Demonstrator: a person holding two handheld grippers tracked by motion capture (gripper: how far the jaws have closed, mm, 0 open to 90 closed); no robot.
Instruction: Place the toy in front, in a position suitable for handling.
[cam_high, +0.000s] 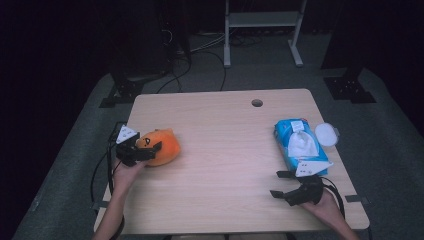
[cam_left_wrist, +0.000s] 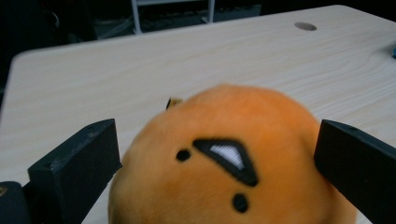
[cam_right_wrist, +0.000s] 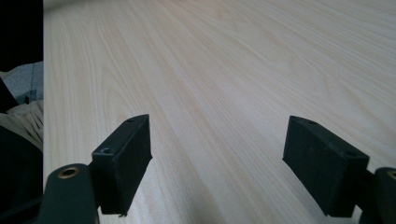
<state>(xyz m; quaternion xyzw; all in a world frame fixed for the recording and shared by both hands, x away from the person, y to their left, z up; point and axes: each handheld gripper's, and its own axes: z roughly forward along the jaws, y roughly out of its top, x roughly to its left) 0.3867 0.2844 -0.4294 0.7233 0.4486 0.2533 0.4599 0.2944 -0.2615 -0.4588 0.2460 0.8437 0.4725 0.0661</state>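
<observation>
While my left tool (cam_left_wrist: 219, 154) straddles the plush (cam_left_wrist: 229, 163) at lower left unclenched, closing off-centre could squirt it sideways; right tool (cam_right_wrist: 217, 154) idles released.

Orange plush toy (cam_high: 161, 146) lies on table's left side.

Two handheld black grippers, left gripper (cam_high: 145, 148) and right gripper (cam_high: 280, 184), each topped by a grey three-cornered plate with dark markings, blocky black jaws with small screw holes, brass-ringed fastener near one jaw, black cables trailing, bare forearms.
</observation>
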